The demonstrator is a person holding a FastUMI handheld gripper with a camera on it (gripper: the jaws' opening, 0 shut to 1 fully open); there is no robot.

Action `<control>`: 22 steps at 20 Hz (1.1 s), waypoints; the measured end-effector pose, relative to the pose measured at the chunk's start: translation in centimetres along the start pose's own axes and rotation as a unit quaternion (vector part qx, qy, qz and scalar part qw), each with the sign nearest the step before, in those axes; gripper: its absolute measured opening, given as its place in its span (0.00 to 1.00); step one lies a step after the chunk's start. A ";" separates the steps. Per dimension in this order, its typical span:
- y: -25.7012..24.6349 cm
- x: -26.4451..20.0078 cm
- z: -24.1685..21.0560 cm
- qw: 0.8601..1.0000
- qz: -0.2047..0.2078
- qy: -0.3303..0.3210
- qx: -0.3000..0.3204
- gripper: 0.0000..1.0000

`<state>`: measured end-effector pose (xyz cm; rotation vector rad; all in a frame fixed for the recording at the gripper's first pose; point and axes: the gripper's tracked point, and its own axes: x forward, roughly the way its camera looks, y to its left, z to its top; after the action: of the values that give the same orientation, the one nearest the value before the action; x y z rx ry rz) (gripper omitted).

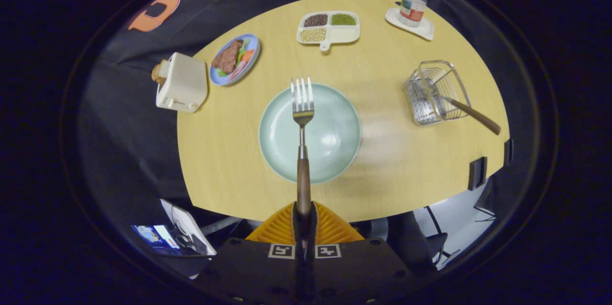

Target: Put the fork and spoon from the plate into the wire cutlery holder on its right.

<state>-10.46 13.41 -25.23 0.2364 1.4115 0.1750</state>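
Over the table [229,171], the hand-held gripper [304,216] pinches the fork [302,118] by its handle above the plate [334,161]; best carry it level to the holder [432,92], then tip it in beside the spoon [473,114].

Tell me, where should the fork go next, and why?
Probably carry it sideways to the right, toward the wire cutlery holder. The fingers are shut on the fork by its wooden handle, tines pointing ahead, and it seems to be held up above the green plate. One wooden-handled piece already leans in the holder, so the fork looks like what is left.
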 end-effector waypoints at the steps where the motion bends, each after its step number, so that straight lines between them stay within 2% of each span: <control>1: -0.8 -1.2 0.5 1.000 -0.001 -0.008 -0.004 0.00; 6: -5.6 -7.6 2.7 0.999 -0.004 -0.031 0.007 0.00; 9: -9.6 -9.0 4.1 0.999 -0.025 -0.039 0.016 0.00; 14: -13.5 -8.6 4.1 0.999 -0.044 -0.001 0.032 0.00; 22: -15.8 -6.3 3.9 0.995 -0.045 0.074 0.054 0.00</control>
<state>-7.92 -3.71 -22.88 0.2536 1.5779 0.0421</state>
